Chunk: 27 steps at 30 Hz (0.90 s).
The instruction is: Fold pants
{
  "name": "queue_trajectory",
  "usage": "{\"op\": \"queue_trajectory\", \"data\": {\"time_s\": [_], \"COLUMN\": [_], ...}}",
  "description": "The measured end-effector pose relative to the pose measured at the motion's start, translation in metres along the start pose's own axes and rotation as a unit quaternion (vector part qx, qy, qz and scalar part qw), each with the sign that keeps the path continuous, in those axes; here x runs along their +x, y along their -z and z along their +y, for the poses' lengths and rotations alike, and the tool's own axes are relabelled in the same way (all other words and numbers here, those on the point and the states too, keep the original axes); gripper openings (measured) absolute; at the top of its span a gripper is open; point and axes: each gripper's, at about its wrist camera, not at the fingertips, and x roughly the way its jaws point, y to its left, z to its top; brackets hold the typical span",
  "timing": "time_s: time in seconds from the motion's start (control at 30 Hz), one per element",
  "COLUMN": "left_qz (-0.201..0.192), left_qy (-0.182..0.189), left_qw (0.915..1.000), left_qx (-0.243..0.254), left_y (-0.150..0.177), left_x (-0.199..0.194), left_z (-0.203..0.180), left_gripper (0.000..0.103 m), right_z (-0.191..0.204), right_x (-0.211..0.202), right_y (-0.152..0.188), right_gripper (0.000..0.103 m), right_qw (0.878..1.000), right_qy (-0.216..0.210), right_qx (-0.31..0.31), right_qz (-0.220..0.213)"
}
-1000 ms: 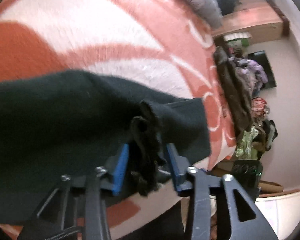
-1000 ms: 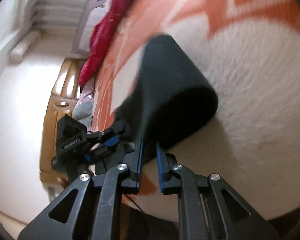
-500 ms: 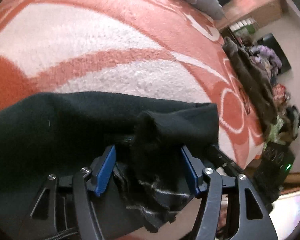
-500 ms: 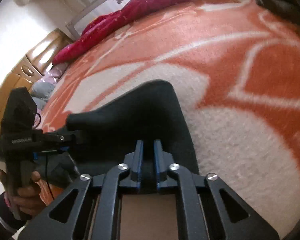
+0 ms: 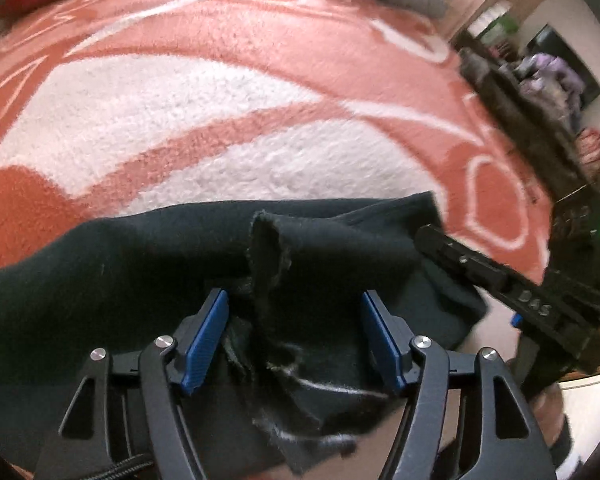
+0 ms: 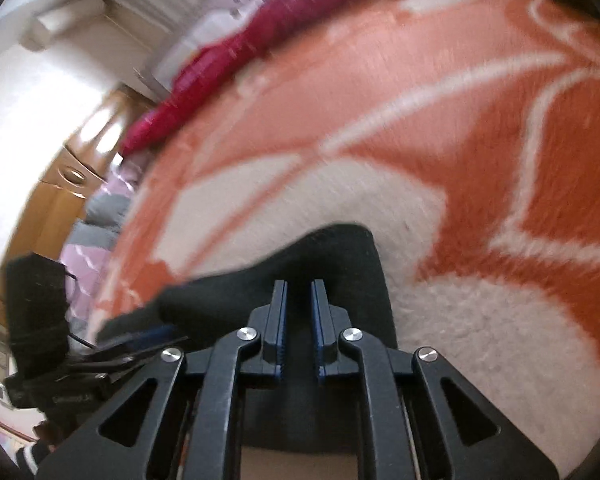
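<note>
From your left wrist, the pants [image 5: 112, 272] lie dark and bunched on the near part of the blanket [image 5: 228, 120], spreading off to the left. Your left gripper [image 5: 294, 320] stands spread wide, its blue pads either side of a raised, frayed ridge of cloth without pinching it. Your right gripper [image 5: 511, 280] pokes in at the pants' right edge.

From your right wrist, the pants [image 6: 339, 256] reach just ahead of your right gripper [image 6: 300, 312] and run under it, on the blanket [image 6: 499, 160]. The jaws are nearly together with a narrow gap; whether cloth is caught in that gap you cannot tell. Your left gripper [image 6: 132, 344] sits at the pants' left end, blurred.

The fabric looks soft, light and limp, likely a thick knit that slumps and bunches rather than holding a crease. The frayed edge could slip or stretch, so take hold at a doubled thickness near the corners, one gripper at each end, and lift evenly.
</note>
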Motion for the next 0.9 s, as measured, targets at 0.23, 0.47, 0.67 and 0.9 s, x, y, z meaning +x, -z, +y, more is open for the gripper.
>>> {"op": "queue_trajectory", "data": {"time_s": [0.23,0.47,0.67,0.9], "left_qz": [-0.011,-0.011,-0.02,-0.022], "left_qy": [-0.021,-0.035,-0.044,-0.04], "left_qw": [0.9996,0.9993,0.9988,0.9989], "left_qx": [0.016,-0.001,-0.003,-0.012], "left_y": [0.006,0.023,0.031,0.036], "left_x": [-0.009,-0.011,-0.009,-0.018], "left_z": [-0.008,-0.005,-0.006,0.002], "left_gripper": [0.07,0.08,0.083,0.083], "right_z": [0.009,0.017,0.016,0.009], "right_x": [-0.022,-0.055,-0.045,-0.044], "right_y": [-0.005,0.028,0.036,0.033], "right_gripper": [0.013,0.052,0.059,0.064], "right_qw": [1.0,0.999,0.998,0.999], "right_qy": [-0.013,0.004,0.033,0.005], "right_qx": [0.01,-0.012,-0.031,0.008], "right_qz": [-0.011,-0.029,-0.031,-0.033]}}
